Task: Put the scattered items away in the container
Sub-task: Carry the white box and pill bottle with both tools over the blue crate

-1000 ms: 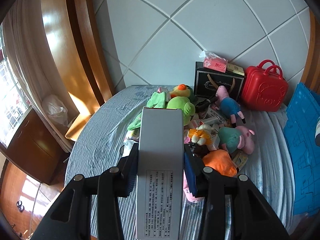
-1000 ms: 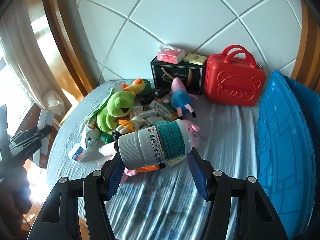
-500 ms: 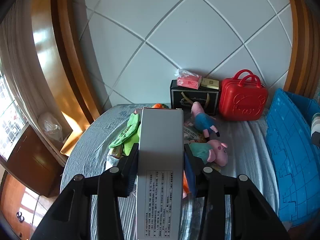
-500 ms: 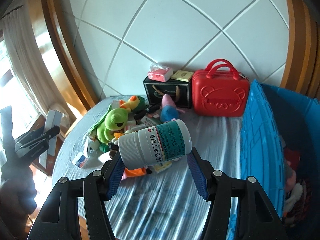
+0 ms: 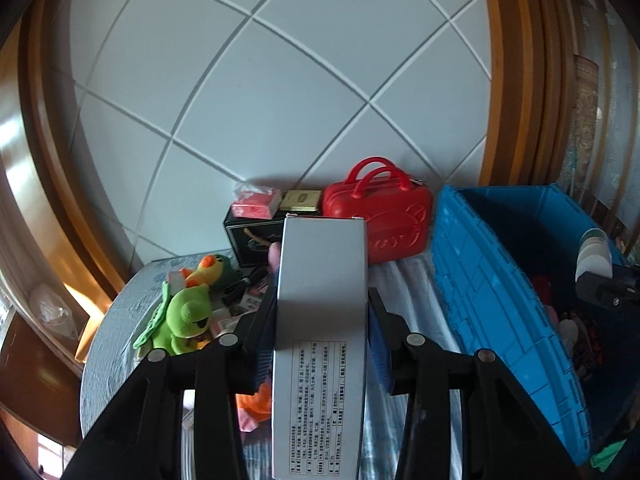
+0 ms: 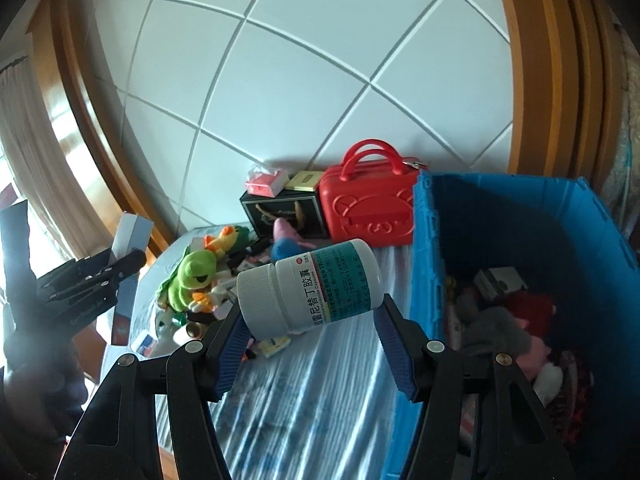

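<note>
We are mid-carry: our left hand-held gripper [image 5: 322, 320] clamps a grey carton [image 5: 322, 344] above the bed [image 6: 312, 400], our right hand-held gripper [image 6: 308, 320] grips a white pill bottle [image 6: 308, 284]. Next, we judge, each must clear the blue crate [image 6: 426, 280] wall and release inside.

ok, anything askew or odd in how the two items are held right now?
The white pill bottle lies sideways and tilted across the right tool, gripped by its ends, cap low to the left. The grey box sits straight in the left tool. Nothing looks spilled or damaged; the blue crate is upright.
</note>
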`<move>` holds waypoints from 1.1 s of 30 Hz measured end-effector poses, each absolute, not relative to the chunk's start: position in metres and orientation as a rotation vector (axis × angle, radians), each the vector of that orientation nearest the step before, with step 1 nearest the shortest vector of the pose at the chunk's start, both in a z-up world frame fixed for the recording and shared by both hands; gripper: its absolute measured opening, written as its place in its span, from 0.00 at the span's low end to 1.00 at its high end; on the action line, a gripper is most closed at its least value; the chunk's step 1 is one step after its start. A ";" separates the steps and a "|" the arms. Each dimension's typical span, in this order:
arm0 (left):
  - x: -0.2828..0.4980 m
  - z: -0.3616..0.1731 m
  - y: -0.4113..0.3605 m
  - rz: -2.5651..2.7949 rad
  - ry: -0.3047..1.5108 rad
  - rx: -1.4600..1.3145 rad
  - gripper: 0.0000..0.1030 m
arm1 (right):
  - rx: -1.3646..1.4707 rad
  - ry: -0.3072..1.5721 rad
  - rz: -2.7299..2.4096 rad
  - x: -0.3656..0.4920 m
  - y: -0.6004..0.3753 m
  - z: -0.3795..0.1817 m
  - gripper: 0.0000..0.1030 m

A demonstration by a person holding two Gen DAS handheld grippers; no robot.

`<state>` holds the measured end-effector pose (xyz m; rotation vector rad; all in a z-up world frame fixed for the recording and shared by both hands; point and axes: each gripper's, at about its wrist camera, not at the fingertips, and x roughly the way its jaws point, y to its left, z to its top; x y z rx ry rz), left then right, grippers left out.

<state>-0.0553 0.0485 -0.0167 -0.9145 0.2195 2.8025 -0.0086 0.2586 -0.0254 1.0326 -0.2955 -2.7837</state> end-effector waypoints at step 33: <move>-0.021 0.004 0.372 2.225 0.408 -0.737 0.39 | 1.138 -0.732 -3.177 0.115 0.513 -0.038 0.59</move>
